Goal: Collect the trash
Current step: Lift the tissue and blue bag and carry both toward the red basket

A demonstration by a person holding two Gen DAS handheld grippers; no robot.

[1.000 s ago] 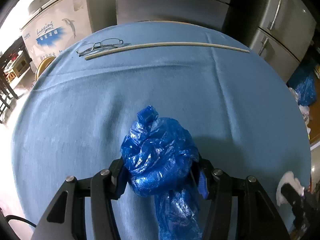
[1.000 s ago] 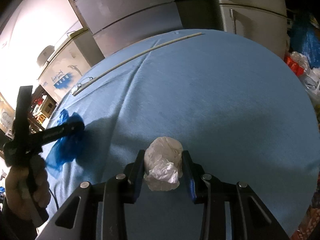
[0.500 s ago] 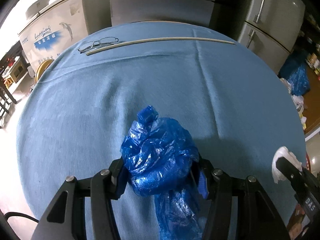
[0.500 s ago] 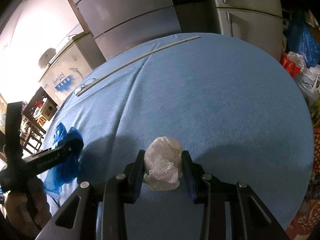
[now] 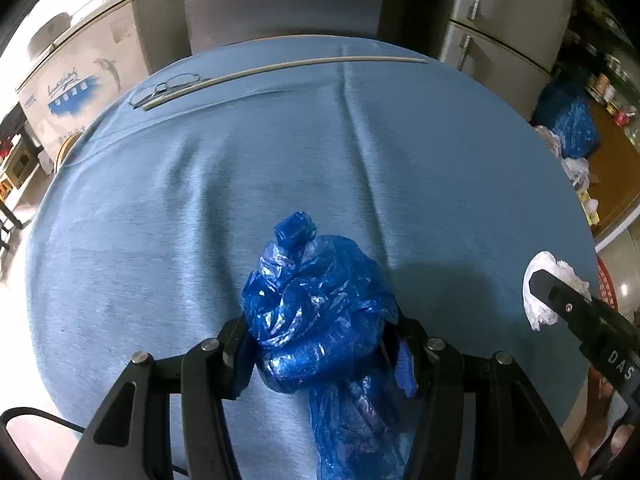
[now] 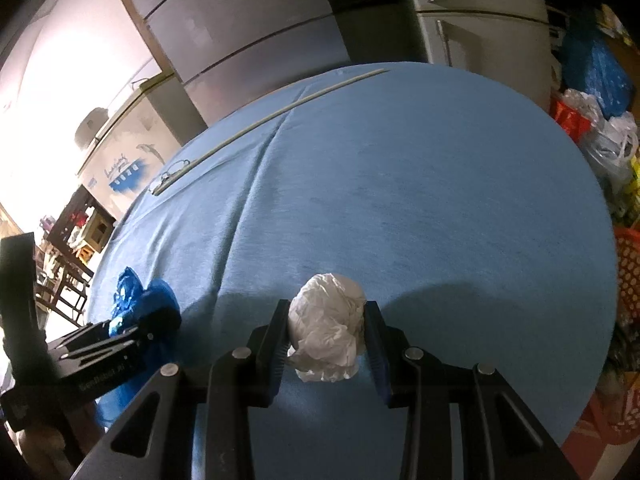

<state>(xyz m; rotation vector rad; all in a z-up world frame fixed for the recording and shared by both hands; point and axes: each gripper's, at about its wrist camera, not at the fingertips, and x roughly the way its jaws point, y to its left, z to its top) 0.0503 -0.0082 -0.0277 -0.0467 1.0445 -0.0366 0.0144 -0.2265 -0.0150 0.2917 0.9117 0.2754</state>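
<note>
Trash both grabbed now: blue plastic bag (image 5: 320, 320) clamped in left gripper (image 5: 320, 344), white paper wad (image 6: 326, 328) pinched in right gripper (image 6: 326, 344), over the blue tablecloth (image 5: 280, 160), red basket (image 6: 628, 264) at 3 o'clock probably next for dropping.

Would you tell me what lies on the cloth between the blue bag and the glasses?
Nothing: in the left wrist view, only bare blue tablecloth lies between the blue bag and the glasses.
</note>
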